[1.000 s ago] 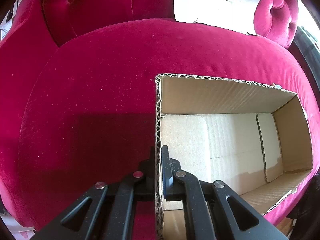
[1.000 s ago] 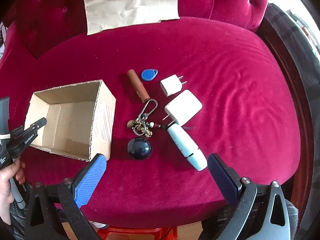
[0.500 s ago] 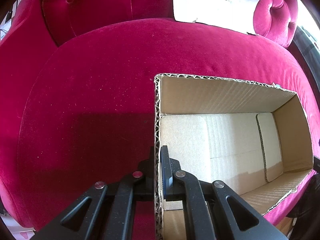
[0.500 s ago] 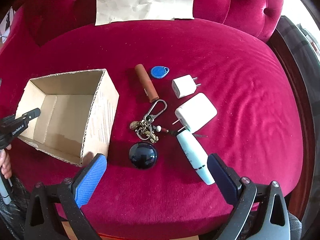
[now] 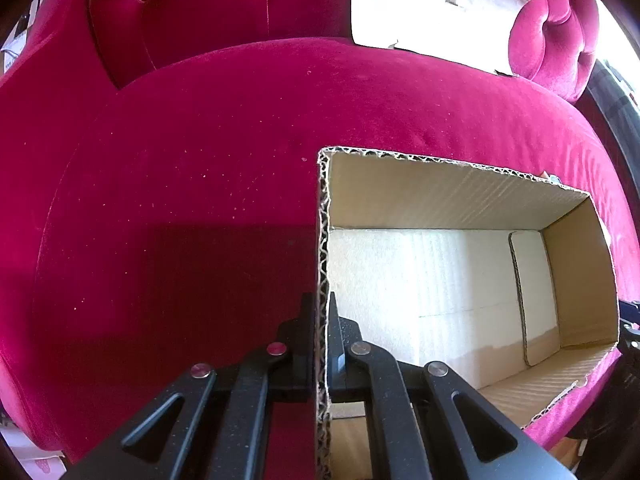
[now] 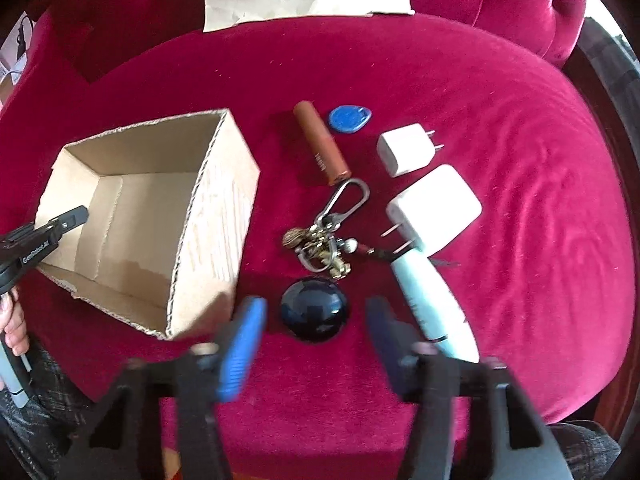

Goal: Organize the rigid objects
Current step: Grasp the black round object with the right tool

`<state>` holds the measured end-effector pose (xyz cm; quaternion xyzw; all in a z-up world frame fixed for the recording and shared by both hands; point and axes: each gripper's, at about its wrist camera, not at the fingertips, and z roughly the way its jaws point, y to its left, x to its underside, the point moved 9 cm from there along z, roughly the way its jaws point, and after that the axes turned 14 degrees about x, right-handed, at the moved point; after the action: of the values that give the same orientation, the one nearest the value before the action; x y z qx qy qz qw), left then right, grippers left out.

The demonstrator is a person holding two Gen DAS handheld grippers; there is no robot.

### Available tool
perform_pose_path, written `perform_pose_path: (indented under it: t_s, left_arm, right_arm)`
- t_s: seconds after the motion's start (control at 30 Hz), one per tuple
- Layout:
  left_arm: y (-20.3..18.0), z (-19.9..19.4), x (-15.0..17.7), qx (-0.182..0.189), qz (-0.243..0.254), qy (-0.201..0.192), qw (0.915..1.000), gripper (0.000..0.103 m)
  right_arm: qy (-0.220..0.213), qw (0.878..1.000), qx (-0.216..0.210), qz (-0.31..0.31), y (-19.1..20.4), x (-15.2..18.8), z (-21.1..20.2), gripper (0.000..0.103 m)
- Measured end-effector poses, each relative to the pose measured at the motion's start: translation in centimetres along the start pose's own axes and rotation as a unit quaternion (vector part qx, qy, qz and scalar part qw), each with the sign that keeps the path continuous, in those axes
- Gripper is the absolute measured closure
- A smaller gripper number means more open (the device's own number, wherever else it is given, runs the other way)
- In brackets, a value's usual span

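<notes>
The left claw (image 5: 322,344) is pinched on the left wall of the cardboard box (image 6: 208,216), holding that empty box steady on the red sofa cushion (image 6: 520,128), as it was a second ago. Right of the box lie a brown tube (image 6: 321,144), a blue tag (image 6: 349,119), a keyring (image 6: 324,240), two white chargers (image 6: 434,208) and a pale blue cylinder (image 6: 430,296). Nearest the box's right front corner sits the black ball (image 6: 314,314) — the right claw (image 6: 314,344) has dropped in and narrowed around it, fingers blurred, now spread either side without touching. The first pick looks imminent — the ball is likely bound for the box.
</notes>
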<state>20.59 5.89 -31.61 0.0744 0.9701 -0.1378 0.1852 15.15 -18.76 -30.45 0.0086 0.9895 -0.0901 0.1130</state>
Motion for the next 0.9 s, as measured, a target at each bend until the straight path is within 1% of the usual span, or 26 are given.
perform_pose_path:
  t_s: [0.1, 0.27, 0.4, 0.9]
  left_arm:
    - [0.2, -0.1, 0.0, 0.007, -0.007, -0.001, 1.0, 0.1]
    - [0.4, -0.3, 0.0, 0.003, -0.001, -0.004, 1.0, 0.1]
    - [0.4, -0.6, 0.0, 0.004, -0.003, -0.006, 1.0, 0.1]
    - [0.4, -0.7, 0.2, 0.001, -0.011, -0.013, 0.9999, 0.1]
  right_arm:
    - [-0.006, 1.0, -0.005, 0.002, 0.2, 0.0, 0.0, 0.063]
    - [-0.004, 1.0, -0.001, 0.004, -0.1, 0.7, -0.4, 0.063]
    - [-0.003, 1.0, 0.002, 0.008, -0.5, 0.5, -0.4, 0.063]
    - [-0.021, 0.999, 0.022, 0.018, -0.6, 0.2, -3.7, 0.063]
